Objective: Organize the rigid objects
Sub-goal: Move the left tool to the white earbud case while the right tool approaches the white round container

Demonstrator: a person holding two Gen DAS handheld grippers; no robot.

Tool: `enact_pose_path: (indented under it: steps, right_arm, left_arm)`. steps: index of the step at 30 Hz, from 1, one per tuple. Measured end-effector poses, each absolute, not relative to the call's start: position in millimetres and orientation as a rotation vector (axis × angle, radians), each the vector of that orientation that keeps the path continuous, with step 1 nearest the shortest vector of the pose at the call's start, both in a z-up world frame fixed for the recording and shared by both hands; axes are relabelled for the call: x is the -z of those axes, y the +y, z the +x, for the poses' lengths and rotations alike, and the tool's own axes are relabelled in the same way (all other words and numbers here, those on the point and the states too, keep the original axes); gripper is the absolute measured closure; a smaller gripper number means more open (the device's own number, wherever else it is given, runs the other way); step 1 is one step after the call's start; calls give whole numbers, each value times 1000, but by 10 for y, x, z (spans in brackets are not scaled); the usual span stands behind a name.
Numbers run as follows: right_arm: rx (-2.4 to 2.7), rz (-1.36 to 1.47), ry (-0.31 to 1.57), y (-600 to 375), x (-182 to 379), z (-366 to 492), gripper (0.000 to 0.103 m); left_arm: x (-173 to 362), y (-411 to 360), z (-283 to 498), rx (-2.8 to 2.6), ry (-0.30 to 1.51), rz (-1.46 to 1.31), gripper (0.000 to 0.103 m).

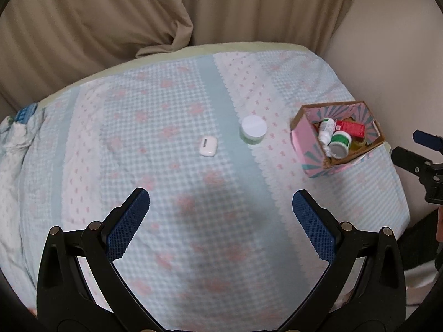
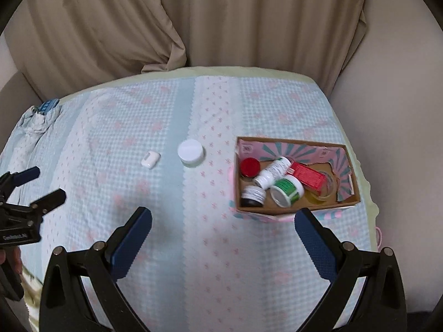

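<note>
Ahead of left tool (image 1: 220, 207) | earbud case (image 1: 208, 146), white jar (image 1: 253, 129) well apart | both tools released, right tool (image 2: 223, 227) empty

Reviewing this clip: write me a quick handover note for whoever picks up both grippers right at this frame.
Left gripper: open, empty, above the bedspread.
Right gripper: open, empty, just short of the cardboard box.
Done: the box already holds several small containers, among them a red carton, a white bottle and a green-labelled jar.
Left: the white-lidded jar and the white earbud case lie loose on the bedspread, left of the box. Both probably go in next; the jar is nearer the box.
</note>
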State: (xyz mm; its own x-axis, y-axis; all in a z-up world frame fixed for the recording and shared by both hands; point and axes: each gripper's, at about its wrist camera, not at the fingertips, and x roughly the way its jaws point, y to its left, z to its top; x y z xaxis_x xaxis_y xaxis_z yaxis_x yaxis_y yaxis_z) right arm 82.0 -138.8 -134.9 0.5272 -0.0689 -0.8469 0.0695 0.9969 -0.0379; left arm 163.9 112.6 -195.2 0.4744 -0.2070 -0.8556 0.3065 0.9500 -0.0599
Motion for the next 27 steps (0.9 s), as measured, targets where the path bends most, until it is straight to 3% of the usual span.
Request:
enact_pose_path:
  steps: [14,25,27]
  right_arm:
    - [50,67,1042,-827,1969,1615,0]
    - [11,123,1064,-956,3008,2474,0]
    - [8,120,1070,-974,3189,2590,0]
  left_arm:
    - [2733,1222,2531,362,1025,147,0]
    - [3898,815,3220,355,1018,158,1]
    - [4099,762,3313,360,1032,159,6]
